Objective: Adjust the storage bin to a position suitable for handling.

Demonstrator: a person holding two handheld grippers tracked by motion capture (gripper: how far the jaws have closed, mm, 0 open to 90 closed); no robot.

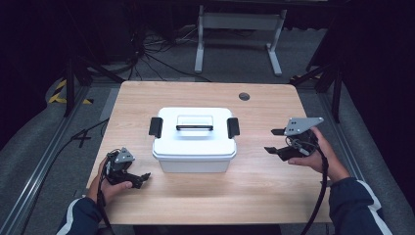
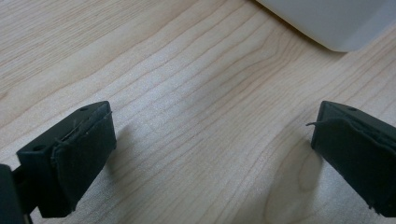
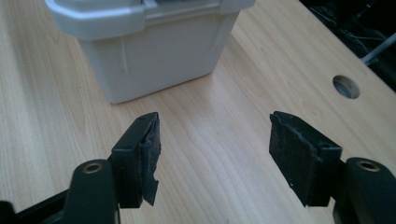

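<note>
A white lidded plastic box (image 1: 195, 141) stands in the middle of the wooden table, with a black latch (image 1: 155, 127) at each end and a handle (image 1: 194, 123) on the lid. My left gripper (image 1: 141, 179) rests low on the table near the box's front left corner, jaws wide open with nothing between them; a corner of the box (image 2: 336, 23) shows ahead of it. My right gripper (image 1: 274, 140) is held above the table to the right of the box, open and empty, facing the box's end (image 3: 154, 51).
The table (image 1: 254, 196) has a round cable hole (image 1: 244, 96) near its back right. Bare wood lies in front of the box and on both sides. Behind the table stand a white frame (image 1: 240, 29) and loose cables on the floor.
</note>
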